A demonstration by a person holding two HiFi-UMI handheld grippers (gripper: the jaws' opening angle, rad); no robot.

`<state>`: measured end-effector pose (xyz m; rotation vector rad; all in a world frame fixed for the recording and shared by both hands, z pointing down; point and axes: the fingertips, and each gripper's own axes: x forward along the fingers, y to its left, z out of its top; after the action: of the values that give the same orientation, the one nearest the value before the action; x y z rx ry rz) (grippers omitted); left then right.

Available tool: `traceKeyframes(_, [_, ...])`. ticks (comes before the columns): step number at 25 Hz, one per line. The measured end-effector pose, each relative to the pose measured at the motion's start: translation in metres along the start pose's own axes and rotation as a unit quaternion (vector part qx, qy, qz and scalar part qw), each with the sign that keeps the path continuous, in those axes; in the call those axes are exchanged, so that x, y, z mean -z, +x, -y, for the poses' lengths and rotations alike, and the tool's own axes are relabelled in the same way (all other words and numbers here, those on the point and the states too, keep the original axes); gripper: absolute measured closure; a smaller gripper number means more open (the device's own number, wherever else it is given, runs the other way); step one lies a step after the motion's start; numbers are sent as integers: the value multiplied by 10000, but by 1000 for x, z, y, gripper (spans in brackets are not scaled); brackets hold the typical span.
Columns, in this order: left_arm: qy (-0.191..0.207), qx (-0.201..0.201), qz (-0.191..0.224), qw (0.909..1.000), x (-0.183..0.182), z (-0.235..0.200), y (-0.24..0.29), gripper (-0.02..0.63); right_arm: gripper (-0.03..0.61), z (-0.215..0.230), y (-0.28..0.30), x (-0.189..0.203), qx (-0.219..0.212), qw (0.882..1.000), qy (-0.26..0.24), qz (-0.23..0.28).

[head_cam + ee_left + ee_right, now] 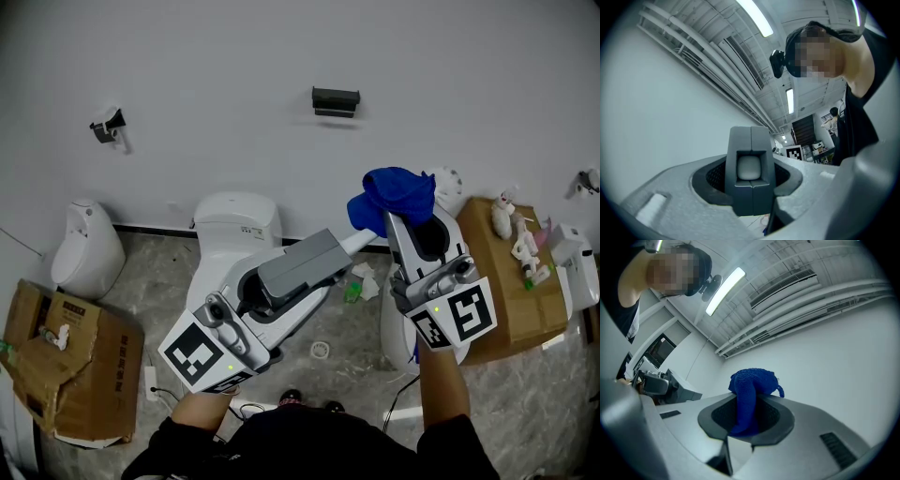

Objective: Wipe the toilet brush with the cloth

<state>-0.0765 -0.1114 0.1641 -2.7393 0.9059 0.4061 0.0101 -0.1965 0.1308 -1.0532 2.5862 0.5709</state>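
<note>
In the centre of the head view, the left gripper [298, 281] is clamped on the grey body of the toilet brush [305, 261]. The brush's white end points right, just beside the blue cloth [394, 192]. At centre right, the right gripper [412, 225] pinches that cloth, which bunches above its jaws.

Fixtures and clutter
A white ceramic toilet [234, 220] stands beside a white wall urinal [86, 251], with a torn brown cardboard box [80, 361] near the urinal.
</note>
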Motion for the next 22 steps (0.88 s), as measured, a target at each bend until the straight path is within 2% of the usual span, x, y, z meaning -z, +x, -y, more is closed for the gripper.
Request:
traceKeyframes(17, [-110, -26, 18, 9999, -3, 1, -1, 426, 495, 33, -8, 7, 346, 9991, -197, -146])
traceKeyframes(22, [-31, -42, 0, 10000, -4, 1, 0, 426, 495, 41, -8, 12, 379, 9989, -198, -195])
